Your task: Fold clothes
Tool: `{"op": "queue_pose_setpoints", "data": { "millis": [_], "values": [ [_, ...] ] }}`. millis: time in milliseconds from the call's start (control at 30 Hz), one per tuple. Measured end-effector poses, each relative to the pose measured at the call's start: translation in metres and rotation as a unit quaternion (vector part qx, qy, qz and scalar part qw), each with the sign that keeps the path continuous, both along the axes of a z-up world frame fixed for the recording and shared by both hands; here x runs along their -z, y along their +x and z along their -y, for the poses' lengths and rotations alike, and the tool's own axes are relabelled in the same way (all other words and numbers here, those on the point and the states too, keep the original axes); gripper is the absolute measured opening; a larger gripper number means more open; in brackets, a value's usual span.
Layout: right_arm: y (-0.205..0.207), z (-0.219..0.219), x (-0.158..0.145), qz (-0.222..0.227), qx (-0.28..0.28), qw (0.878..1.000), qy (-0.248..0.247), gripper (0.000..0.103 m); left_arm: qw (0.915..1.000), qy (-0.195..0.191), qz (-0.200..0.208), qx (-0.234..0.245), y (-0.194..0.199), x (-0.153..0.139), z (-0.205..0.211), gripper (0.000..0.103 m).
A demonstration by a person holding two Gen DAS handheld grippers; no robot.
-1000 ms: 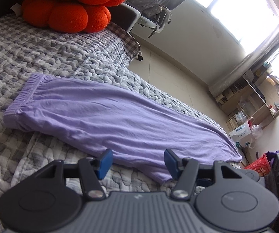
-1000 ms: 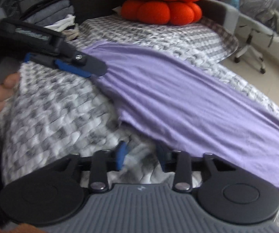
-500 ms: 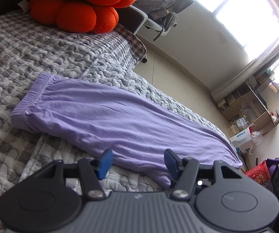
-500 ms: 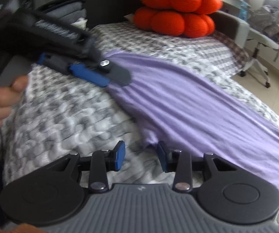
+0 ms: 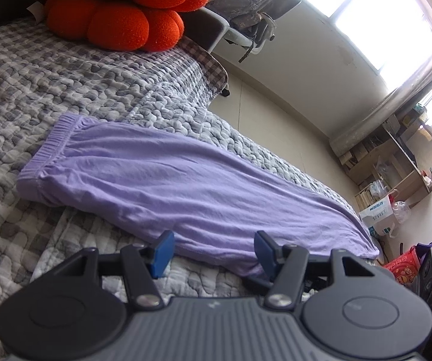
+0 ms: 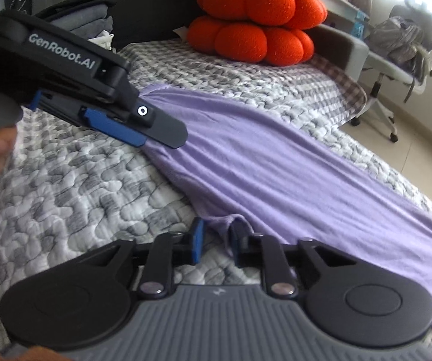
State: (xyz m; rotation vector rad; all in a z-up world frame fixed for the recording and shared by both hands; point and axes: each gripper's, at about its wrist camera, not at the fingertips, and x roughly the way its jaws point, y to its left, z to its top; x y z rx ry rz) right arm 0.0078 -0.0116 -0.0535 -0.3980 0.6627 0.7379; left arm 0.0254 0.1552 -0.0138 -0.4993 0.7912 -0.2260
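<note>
Right wrist: one purple garment (image 6: pixel 276 162)

purple trousers (image 6: pixel 291 162) cut off at 4 o'clock in the right wrist view, waistband corner hidden behind left gripper (image 6: pixel 143 138), shelf clutter (image 5: pixel 396 174) at 3 o'clock too small to tell

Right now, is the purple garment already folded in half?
No. In the left wrist view the purple garment lies spread at full length, one layer across the quilt, from waistband to far hem.
</note>
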Motion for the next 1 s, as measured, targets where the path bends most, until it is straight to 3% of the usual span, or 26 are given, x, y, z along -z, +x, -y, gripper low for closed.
{"op": "queue_pose_setpoints", "data": {
  "millis": [33,400,600,900,1000],
  "values": [
    [-0.001,0.000,0.000,0.006,0.000,1.000,-0.002,0.002,1.0000,-0.001,0.000,0.000,0.000,0.000,0.000,0.060],
    [-0.018,0.019,-0.035,-0.007,-0.027,0.998,0.047,0.002,0.9999,-0.004,-0.006,-0.008,0.000,0.000,-0.006,0.060],
    [-0.015,0.012,-0.015,-0.037,-0.039,0.998,0.024,0.002,0.9999,0.005,-0.008,-0.007,-0.001,0.000,-0.005,0.060],
    [-0.013,0.017,-0.012,-0.047,-0.049,0.997,0.026,0.003,0.9999,0.007,-0.010,-0.006,0.001,0.002,-0.003,0.060],
    [-0.015,0.018,-0.012,-0.053,-0.058,0.996,0.033,0.010,0.9999,0.008,-0.008,-0.003,0.000,0.001,-0.002,0.060]
  ]
}}
